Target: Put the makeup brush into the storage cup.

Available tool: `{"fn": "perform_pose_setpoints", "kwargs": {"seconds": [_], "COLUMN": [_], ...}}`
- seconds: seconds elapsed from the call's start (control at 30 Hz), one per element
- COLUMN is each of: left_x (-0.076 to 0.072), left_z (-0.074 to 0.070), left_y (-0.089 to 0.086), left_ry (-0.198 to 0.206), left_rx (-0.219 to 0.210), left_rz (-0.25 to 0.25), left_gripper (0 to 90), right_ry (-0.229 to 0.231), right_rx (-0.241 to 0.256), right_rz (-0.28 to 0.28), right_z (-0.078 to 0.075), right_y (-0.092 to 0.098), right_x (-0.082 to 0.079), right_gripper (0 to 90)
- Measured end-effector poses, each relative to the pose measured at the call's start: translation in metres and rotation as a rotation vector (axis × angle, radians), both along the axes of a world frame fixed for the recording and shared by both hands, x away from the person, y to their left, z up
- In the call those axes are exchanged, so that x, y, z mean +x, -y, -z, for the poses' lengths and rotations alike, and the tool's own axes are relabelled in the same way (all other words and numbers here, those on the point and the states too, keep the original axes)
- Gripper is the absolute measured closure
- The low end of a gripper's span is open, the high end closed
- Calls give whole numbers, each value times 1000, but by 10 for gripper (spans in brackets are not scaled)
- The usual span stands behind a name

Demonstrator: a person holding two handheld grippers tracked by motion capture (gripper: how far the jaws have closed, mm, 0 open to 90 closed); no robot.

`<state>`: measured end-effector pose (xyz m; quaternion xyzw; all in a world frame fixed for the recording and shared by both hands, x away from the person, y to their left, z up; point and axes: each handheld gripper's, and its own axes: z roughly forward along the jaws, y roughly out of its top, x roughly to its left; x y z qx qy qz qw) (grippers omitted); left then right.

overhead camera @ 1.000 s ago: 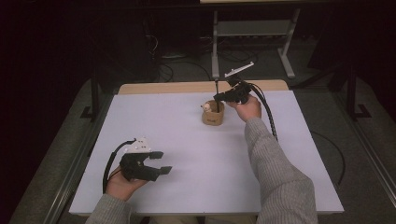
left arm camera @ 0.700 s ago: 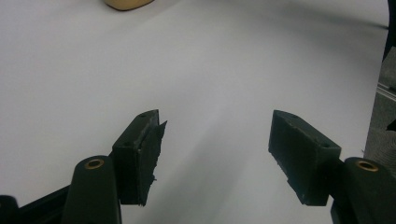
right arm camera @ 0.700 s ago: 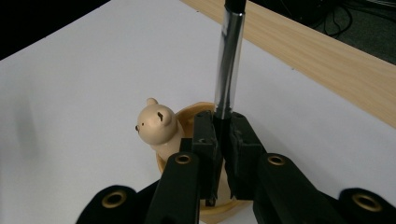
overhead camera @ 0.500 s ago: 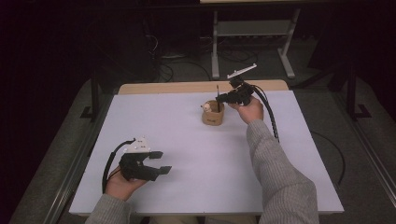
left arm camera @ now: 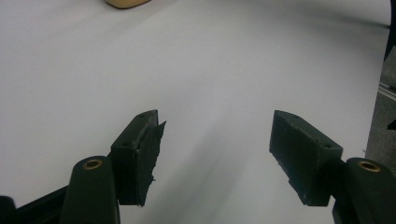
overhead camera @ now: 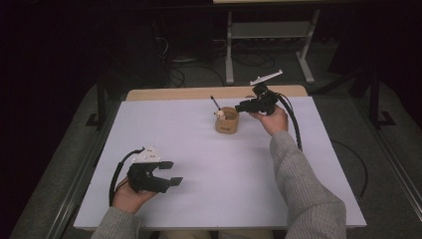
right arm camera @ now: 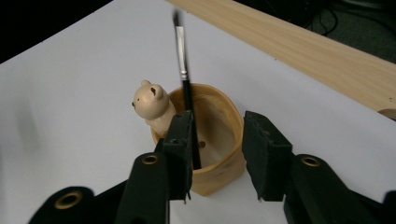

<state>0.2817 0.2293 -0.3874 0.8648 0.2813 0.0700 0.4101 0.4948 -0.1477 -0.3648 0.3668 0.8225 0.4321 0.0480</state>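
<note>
Since earlier, right gripper point(right arm camera: 217, 156) is being withdrawn, jaws apart; brush point(right arm camera: 185, 84) is standing in cup point(right arm camera: 219, 163). Left gripper point(left arm camera: 215, 158) is idling, jaws parted: placement judged done.

my left gripper point(left arm camera: 215, 140) over the white table point(left arm camera: 224, 65), black jaws spread wide with nothing between, tan cup point(left arm camera: 126, 3) edge far ahead

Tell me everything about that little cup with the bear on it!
The small tan wooden cup looks like smooth, pale wood, round and open on top. A tiny cream bear figure peeks over its rim. It stands upright on the white table sheet, near the far edge. A thin black paintbrush leans inside, bristles up. The right hand-held gripper hovers open just in front of it.
</note>
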Motion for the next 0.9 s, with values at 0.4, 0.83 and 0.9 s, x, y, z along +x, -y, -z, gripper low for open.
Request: {"fn": "perform_pose_setpoints", "kwargs": {"seconds": [0.4, 0.83, 0.9], "left_x": [1, 3, 3], "left_z": [0, 1, 2], "left_y": [1, 4, 4], "left_ry": [4, 3, 5], "left_rx": [-12, -15, -14], "left_rz": [-15, -24, -26], "left_gripper": [287, 233, 230], "right_ry": [25, 34, 33], "right_rx": [32, 30, 31], "right_rz": [7, 29, 32], "right_z": [-1, 5, 8], "right_y": [14, 27, 28], "right_x": [-17, -33, -34], "right_gripper": [490, 403, 395]}}
